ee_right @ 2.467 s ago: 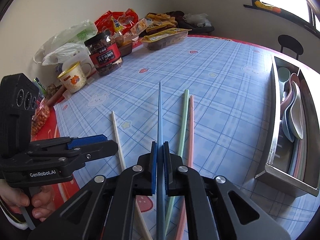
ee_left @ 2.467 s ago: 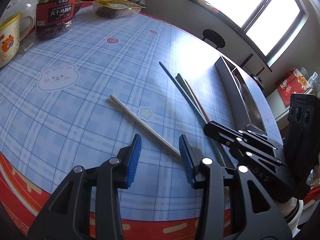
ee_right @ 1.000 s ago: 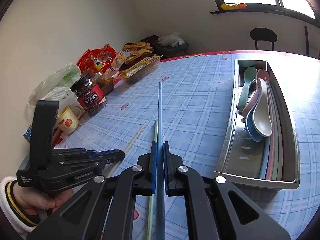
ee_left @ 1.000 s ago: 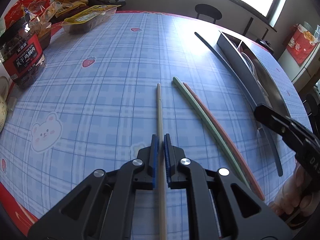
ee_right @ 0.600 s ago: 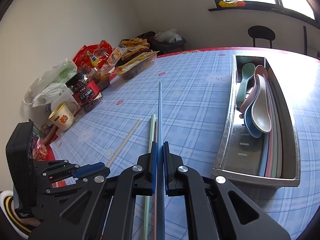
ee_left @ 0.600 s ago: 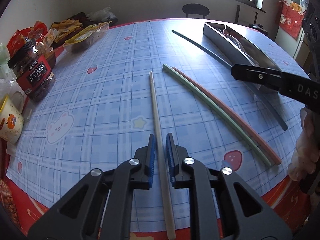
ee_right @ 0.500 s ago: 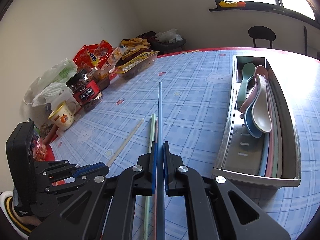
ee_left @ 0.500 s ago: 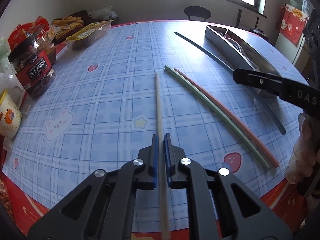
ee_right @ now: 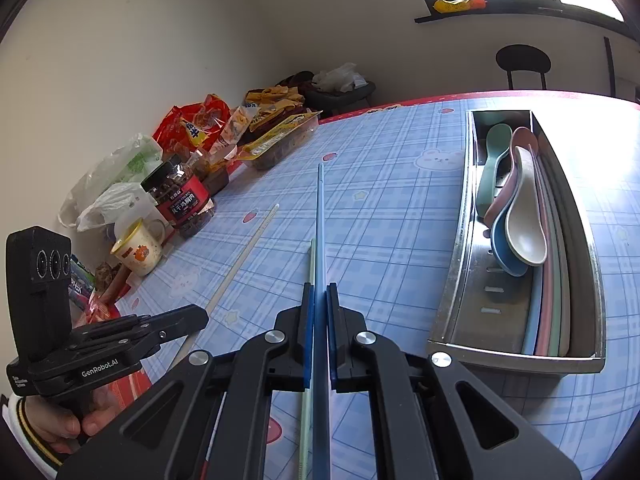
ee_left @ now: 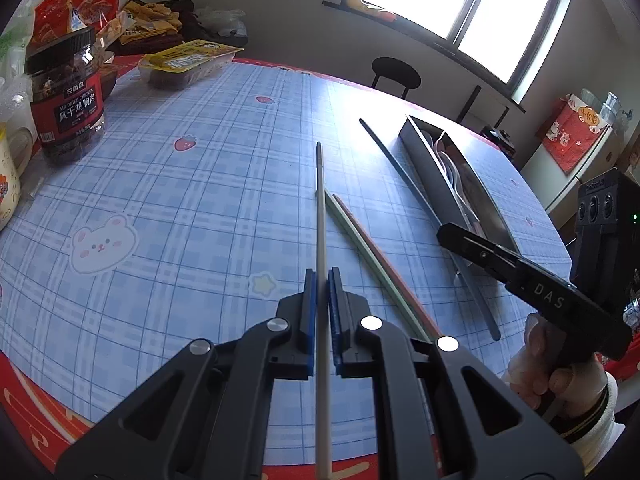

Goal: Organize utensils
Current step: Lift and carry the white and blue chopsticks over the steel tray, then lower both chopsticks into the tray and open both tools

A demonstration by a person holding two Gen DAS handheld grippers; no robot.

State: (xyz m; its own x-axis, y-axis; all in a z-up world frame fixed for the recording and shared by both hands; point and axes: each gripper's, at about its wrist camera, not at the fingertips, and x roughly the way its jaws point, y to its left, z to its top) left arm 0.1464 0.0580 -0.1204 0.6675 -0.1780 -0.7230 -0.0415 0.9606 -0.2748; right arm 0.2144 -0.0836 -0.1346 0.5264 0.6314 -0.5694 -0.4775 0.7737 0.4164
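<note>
My left gripper (ee_left: 322, 276) is shut on a cream chopstick (ee_left: 321, 216) and holds it above the blue checked tablecloth. My right gripper (ee_right: 318, 290) is shut on a blue chopstick (ee_right: 319, 216), lifted and pointing forward; it also shows in the left wrist view (ee_left: 394, 168). A green chopstick (ee_left: 368, 256) and a pink chopstick (ee_left: 384, 256) lie side by side on the cloth. The metal utensil tray (ee_right: 452, 292) at the right holds several spoons (ee_right: 524, 220) and several chopsticks (ee_right: 552, 320).
A snack jar (ee_left: 66, 96), a mug (ee_right: 138, 252) and food packets (ee_left: 188, 62) crowd the table's far left. A black stool (ee_left: 395, 73) stands beyond the table. The table's red rim (ee_left: 32, 392) runs close below my grippers.
My left gripper has shut on the cream chopstick and raised it off the cloth. My right gripper still holds the blue chopstick and has tilted up slightly.
</note>
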